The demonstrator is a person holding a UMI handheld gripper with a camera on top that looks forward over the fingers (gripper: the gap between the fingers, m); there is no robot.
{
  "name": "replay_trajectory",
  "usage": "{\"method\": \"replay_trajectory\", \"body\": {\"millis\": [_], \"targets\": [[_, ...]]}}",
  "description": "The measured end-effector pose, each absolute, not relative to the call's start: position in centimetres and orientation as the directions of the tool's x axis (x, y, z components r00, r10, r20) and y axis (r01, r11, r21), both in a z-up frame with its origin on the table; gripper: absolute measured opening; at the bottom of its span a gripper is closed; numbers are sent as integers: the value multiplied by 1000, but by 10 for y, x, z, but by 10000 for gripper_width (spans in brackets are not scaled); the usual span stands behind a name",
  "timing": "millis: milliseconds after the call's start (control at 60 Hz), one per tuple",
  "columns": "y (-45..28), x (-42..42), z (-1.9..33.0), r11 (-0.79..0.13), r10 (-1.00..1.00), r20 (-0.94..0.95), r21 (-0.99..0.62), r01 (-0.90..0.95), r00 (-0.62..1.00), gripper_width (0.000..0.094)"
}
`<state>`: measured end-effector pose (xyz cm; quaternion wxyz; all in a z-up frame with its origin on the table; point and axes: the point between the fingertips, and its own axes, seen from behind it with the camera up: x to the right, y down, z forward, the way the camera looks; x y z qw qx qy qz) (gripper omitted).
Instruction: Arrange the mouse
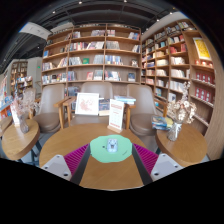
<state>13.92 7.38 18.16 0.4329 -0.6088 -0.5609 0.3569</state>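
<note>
A small white mouse lies on a green mouse mat on a round wooden table. The mat sits just ahead of and between my two fingers. The left finger with its magenta pad and the right finger with its pad stand wide apart at either side of the mat. My gripper is open and holds nothing. The mouse rests on the mat on its own, a little beyond the fingertips.
Upright cards and book stands stand at the table's far side. Chairs surround the table. Further wooden tables are at left and at right. Tall bookshelves line the back and right walls.
</note>
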Motion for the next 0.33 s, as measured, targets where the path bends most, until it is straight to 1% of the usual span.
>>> {"method": "replay_trajectory", "body": {"millis": [83, 150, 217, 333], "targets": [[69, 177, 183, -1, 993, 43, -929, 370, 110, 853], [62, 206, 180, 16, 993, 57, -929, 371, 99, 855], [59, 225, 174, 0, 995, 38, -923, 385, 93, 855], [56, 254, 162, 20, 994, 62, -917, 398, 91, 857]]}}
